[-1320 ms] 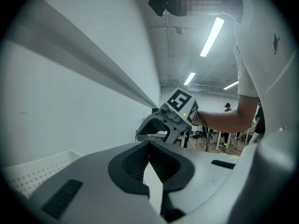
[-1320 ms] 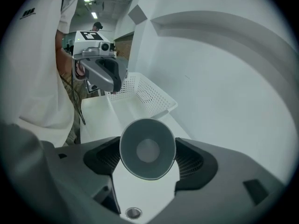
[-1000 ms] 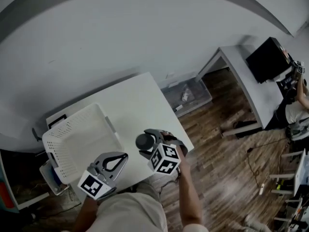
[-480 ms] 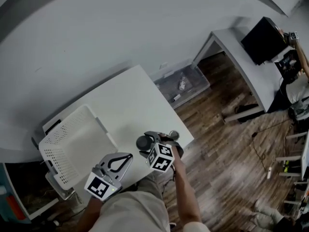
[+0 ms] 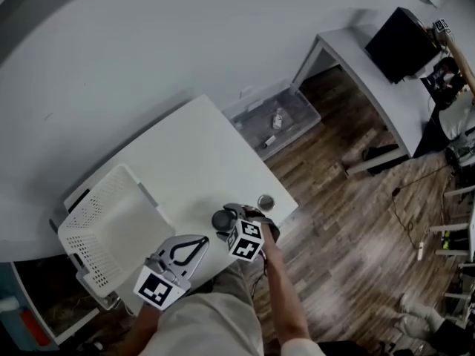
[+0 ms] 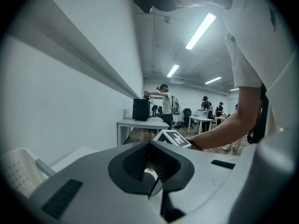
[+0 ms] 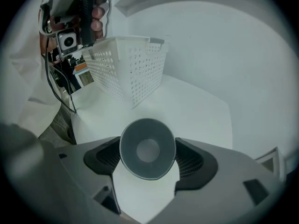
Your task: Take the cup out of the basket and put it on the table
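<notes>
Right gripper [image 7: 148, 161] has its jaws partly closed on the cup [image 7: 147, 154], one pad at each side of the round grey wall, so the cup sits between them in the lower middle of the right gripper view. In the head view the cup [image 5: 223, 219] is over the near part of the white table [image 5: 193, 150], near its lower edge. I cannot tell if its bottom touches the table or hangs just above.

Left gripper [image 6: 150, 164] has its jaws together and holds nothing; it hangs just beside, to the lower left in the head view.

The white basket [image 5: 89, 254] stands at the left end of the table, apart from the cup.

In my judgement the first half is done: the cup is out of the basket. What is left is to rest it on the table and open the jaws.
</notes>
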`<state>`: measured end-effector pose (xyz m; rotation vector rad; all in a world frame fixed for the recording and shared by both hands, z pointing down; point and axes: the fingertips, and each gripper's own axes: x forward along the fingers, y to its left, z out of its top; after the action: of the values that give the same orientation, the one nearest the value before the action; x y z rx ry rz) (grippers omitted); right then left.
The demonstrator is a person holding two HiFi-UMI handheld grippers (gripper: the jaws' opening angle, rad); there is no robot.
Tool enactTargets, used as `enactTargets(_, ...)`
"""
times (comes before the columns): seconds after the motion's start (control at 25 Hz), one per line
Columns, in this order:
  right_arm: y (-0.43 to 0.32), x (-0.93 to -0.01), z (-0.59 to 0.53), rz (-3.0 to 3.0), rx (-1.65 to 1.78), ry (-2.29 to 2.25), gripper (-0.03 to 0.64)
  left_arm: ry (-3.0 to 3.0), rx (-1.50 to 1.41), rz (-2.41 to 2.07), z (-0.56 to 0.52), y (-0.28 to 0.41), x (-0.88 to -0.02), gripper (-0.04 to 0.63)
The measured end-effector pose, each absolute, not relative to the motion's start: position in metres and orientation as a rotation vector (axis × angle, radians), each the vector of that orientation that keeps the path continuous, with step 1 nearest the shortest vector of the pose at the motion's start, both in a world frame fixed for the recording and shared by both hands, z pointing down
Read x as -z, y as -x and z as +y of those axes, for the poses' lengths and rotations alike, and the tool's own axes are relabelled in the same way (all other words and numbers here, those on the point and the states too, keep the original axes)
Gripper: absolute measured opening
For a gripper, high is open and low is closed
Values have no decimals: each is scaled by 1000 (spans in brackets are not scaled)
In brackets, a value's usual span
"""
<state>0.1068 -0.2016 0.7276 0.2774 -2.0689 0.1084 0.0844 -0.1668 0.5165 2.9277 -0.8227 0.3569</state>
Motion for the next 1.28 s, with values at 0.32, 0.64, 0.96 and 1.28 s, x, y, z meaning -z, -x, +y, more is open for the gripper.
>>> enactTargets(0.32,-113,-744,-199,-2061,-114,-283,360,-2941,-372,-792,-169,-93,-518,0)
enactTargets(0.64,-111,-745,-198,-2101,-132,-295,360,-2933,-389,-782,-171,-98,-521,0)
enactTargets(0.96,-115,-741,-196,-2111,-136,-308,371,-2936,-380,-787,-171,-96,-520,0)
enactTargets(1.28,-132,-700,-193,-2217,-216,-473,374,-2948,-362,-809,-172,-90,-512,0)
